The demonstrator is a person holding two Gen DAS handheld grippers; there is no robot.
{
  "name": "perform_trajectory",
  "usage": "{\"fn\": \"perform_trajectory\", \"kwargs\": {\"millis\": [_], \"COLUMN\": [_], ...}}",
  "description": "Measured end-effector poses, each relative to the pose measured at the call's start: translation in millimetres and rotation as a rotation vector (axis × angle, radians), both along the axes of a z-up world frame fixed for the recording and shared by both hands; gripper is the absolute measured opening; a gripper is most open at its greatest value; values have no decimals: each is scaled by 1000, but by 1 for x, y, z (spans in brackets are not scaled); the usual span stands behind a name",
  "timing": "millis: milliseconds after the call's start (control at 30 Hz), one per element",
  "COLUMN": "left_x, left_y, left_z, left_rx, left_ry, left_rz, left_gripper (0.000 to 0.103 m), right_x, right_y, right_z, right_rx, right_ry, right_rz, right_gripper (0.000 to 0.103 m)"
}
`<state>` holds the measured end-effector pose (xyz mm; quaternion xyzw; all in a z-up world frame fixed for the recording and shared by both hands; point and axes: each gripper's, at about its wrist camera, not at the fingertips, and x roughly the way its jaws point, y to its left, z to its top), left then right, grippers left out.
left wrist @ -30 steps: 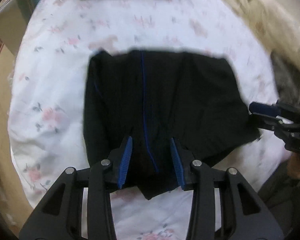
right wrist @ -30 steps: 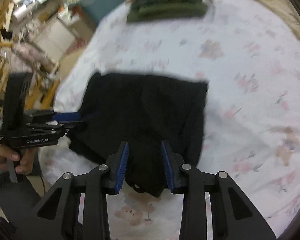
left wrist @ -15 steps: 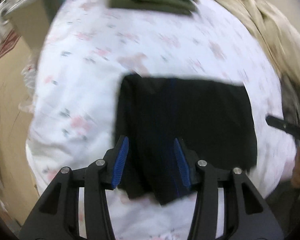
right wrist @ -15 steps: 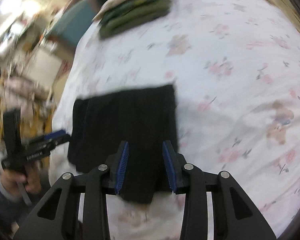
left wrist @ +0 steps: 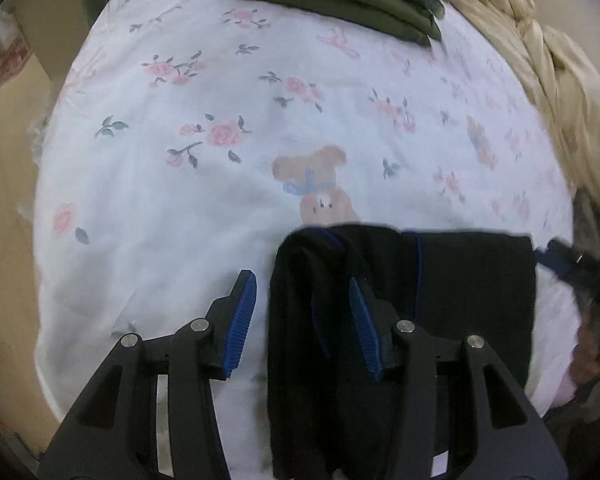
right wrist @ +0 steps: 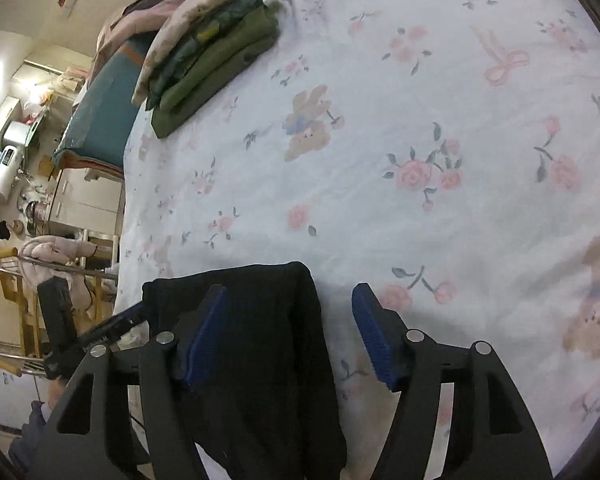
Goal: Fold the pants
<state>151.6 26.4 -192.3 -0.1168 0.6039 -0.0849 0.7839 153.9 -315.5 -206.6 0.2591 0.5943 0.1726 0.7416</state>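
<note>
Your pants (left wrist: 452, 300) lie folded on the bed (left wrist: 220, 184), at its near edge. Both the left gripper (left wrist: 302, 320) and right gripper (right wrist: 290, 332) are spread, holding nothing. The fabric looks soft, light and floppy; pinch the stacked corners, not one layer.

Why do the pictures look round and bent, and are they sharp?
Left wrist view: fisheye bulges the floral bedsheet and darkens the corners; black pants look slightly soft. Right wrist view: same curving, print sharper, bright glare from the room at far left.

Black pants (left wrist: 460, 300) with blue piping on white sheet (left wrist: 180, 208) of pink roses, tan bears; olive folded stack (right wrist: 216, 76).
</note>
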Motion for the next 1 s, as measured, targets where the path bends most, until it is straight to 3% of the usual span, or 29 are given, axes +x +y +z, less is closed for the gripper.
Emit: {"fn": "perform_trajectory", "kwargs": {"millis": [67, 167, 333, 400, 433, 467, 500, 600, 733, 867, 933, 1000], "left_x": [4, 10, 14, 14, 14, 15, 15, 14, 14, 20, 23, 25], "left_y": [3, 3, -7, -12, -15, -18, -19, -21, -24, -21, -20, -23], "left_z": [1, 1, -7, -8, -9, -11, -13, -6, 0, 12, 22, 21], "left_rx": [-78, -159, -116, -96, -82, -68, -85, -68, -40, -76, -94, -66], "left_ry": [4, 15, 15, 5, 11, 30, 46, 20, -7, -48, -78, -77], "left_rz": [27, 32, 7, -4, -29, -51, -69, -88, -93, -62, -63, -90], "left_gripper": [52, 53, 56, 51, 30, 18, 13, 11, 10, 9, 9, 9], "right_x": [1, 7, 10, 9, 9, 8, 8, 5, 3, 6, 9, 11], "right_y": [3, 8, 17, 23, 25, 27, 29, 36, 43, 41, 33, 28], "right_z": [-4, -11, -19, -17, -16, -16, -16, -9, 1, 10, 13, 12], "right_rx": [-6, -31, -33, -54, -70, -74, -71, -108, -164, -189, -166, -135], "right_ry": [9, 21, 25, 4, -4, -5, 4, -38, -103, -136, -136, -131], "right_rz": [15, 37, 82, 114, 124, 136, 150, 198, 210, 203, 160, 145], "right_gripper": [66, 66, 66, 65, 54, 45, 27, 15, 13, 12, 12, 12]}}
